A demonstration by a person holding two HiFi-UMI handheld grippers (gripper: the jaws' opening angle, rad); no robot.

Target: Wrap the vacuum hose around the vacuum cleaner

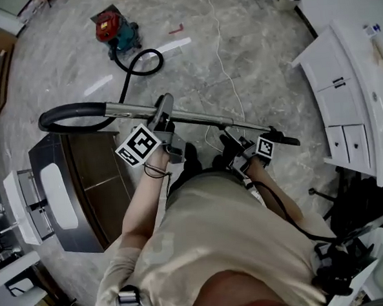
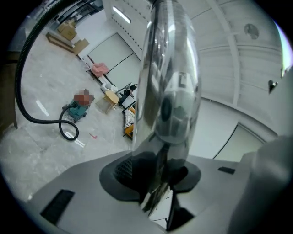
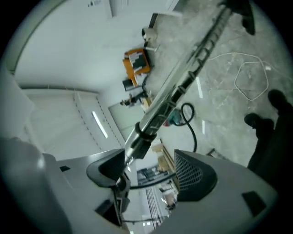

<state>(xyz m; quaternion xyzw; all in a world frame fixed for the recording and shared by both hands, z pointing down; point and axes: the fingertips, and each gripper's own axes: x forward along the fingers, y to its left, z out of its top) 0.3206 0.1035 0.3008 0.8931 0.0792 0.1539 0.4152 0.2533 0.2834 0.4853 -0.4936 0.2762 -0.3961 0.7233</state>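
A red and teal vacuum cleaner (image 1: 114, 28) stands far off on the marble floor. Its black hose (image 1: 140, 61) runs from it to a curved black handle (image 1: 66, 111) on a chrome wand (image 1: 196, 116), which is held level in front of the person. My left gripper (image 1: 165, 116) is shut on the wand, and the chrome tube (image 2: 169, 68) fills its jaws (image 2: 158, 170). My right gripper (image 1: 238, 146) sits further along near the wand's black end. Its jaws (image 3: 149, 171) stand apart, and the wand (image 3: 183, 82) rests against one pad only. The left gripper view shows the vacuum cleaner (image 2: 78, 110) and hose (image 2: 27, 114) at the left.
A dark cabinet (image 1: 83, 188) stands close at the left, beside a white appliance (image 1: 26, 204). A white cable (image 1: 221, 50) trails across the floor ahead. White cupboards (image 1: 344, 107) line the right. Cardboard boxes (image 2: 68, 32) lie by the far wall.
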